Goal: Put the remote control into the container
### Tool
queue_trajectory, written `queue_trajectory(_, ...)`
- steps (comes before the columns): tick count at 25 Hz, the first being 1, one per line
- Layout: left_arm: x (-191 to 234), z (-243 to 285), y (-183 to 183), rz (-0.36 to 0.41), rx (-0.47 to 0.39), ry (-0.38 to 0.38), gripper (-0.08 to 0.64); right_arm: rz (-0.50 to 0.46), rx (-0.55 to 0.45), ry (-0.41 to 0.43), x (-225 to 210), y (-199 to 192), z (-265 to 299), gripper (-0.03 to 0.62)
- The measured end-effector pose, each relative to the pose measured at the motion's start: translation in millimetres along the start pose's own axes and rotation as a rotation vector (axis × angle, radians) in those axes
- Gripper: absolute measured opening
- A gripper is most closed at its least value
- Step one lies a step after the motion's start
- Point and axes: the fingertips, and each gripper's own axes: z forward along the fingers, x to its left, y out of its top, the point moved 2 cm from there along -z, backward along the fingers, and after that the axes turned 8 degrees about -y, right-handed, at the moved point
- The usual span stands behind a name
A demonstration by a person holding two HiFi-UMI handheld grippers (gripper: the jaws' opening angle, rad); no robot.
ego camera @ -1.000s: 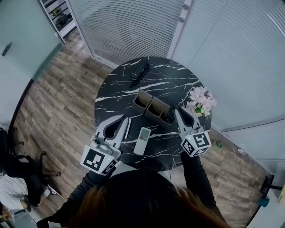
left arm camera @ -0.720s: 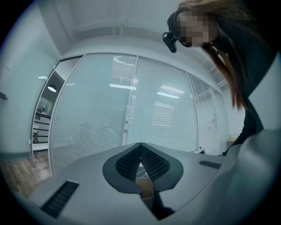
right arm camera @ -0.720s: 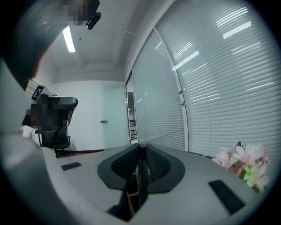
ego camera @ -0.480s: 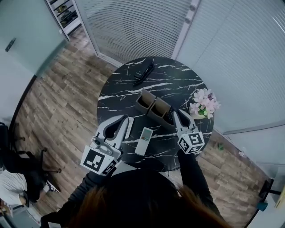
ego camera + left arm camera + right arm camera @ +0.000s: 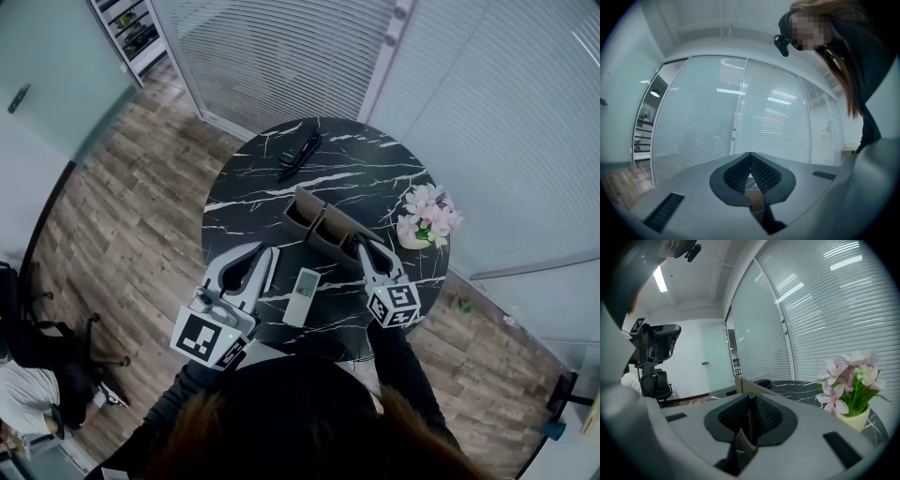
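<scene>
A brown container (image 5: 302, 208) with compartments stands mid-table on the black marble table (image 5: 253, 202). My right gripper (image 5: 363, 249) is shut on a black remote control (image 5: 355, 247) and holds it low in the container's right-hand compartment. In the right gripper view the remote (image 5: 750, 414) shows edge-on as a thin dark slab between the pads of the right gripper (image 5: 751, 422), with the container's wall (image 5: 740, 383) just beyond. A white remote control (image 5: 302, 296) lies flat on the table between the grippers. My left gripper (image 5: 259, 253) rests at the near left, shut and empty (image 5: 751, 171).
A pot of pink flowers (image 5: 427, 216) stands close to the right gripper, at the table's right edge (image 5: 851, 385). A black object (image 5: 300, 155) lies at the far side of the table. A thin white item (image 5: 270, 269) lies beside the left gripper. An office chair (image 5: 654, 359) stands off to the left.
My right gripper has come down with the black remote, which now sits deeper in the container's right compartment. The left gripper and the white remote have stayed put.
</scene>
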Motion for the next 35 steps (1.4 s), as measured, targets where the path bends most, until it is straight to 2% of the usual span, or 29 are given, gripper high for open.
queue_trajectory(4, 0.4, -1.0, 0.6, 0.001, -0.002, 0.001, 0.009, 0.013, 0.007, -0.007, -1.3, -5.0, 0.5, 0.058)
queue_trajectory(9, 1.6, -2.9, 0.0, 0.001, -0.003, 0.005, 0.009, -0.015, 0.001, -0.029, -4.6, 1.1, 0.5, 0.058)
queue_trajectory(15, 0.4, -2.6, 1.3, 0.003, -0.009, -0.002, 0.009, -0.053, -0.042, -0.041, -5.0, 23.7, -1.1, 0.053)
queue_trajectory(20, -1.9, -1.3, 1.9, 0.003, -0.010, -0.019, 0.009, -0.050, -0.087, -0.044, -4.3, 42.9, -2.4, 0.017)
queue_trajectory(29, -7.0, -0.5, 5.4, 0.010, -0.015, -0.045, 0.009, -0.095, -0.168, -0.025, 15.1, 82.2, -22.9, 0.015)
queue_trajectory(35, -8.7, 1.3, 3.4, 0.013, -0.020, -0.046, 0.009, -0.054, -0.185, -0.042, 29.9, 91.1, -48.3, 0.015)
